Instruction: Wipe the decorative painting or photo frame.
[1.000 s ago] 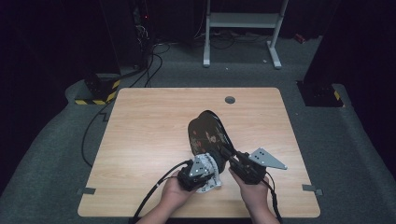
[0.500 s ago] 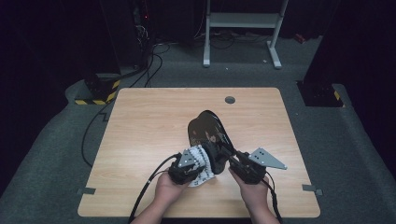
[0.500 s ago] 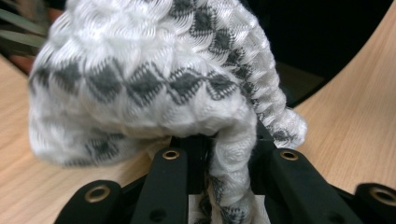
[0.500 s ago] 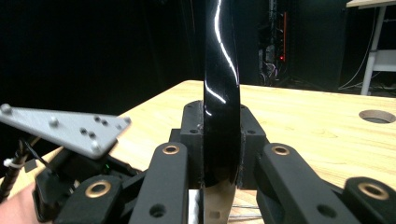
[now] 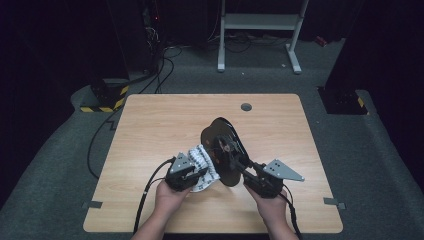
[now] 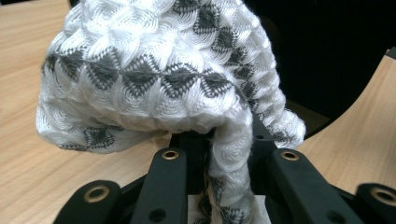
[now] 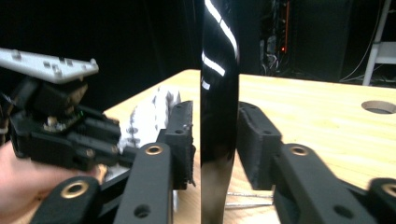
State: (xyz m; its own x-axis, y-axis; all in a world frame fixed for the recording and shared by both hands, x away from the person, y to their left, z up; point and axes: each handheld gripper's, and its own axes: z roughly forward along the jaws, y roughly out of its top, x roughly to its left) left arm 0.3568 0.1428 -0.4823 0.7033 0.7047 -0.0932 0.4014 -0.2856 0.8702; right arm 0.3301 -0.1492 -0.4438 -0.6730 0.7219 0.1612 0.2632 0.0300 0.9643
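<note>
A glossy black plate [image 5: 225, 150] stands on edge above the wooden table [image 5: 165, 120]. My right gripper [image 5: 239, 162] is shut on its lower rim; in the right gripper view the plate [image 7: 219, 93] sits edge-on between the two pads of that gripper [image 7: 215, 135]. A white and grey knitted cloth [image 5: 202, 160] bulges from my left gripper [image 5: 200, 170], just left of the plate and touching or nearly touching its face. In the left gripper view the cloth [image 6: 159, 70] is pinched between the jaws of the left gripper [image 6: 219, 144], with the dark plate [image 6: 327, 56] behind it.
A round cable hole [image 5: 246, 106] lies near the table's far edge. Cables trail from both grippers over the near edge. A white metal frame [image 5: 260, 22] and black equipment with hazard-striped bases [image 5: 107, 95] stand on the floor beyond the table.
My left gripper has slid to the left with the cloth, along the plate's face. The right gripper and the plate have stayed almost still.
</note>
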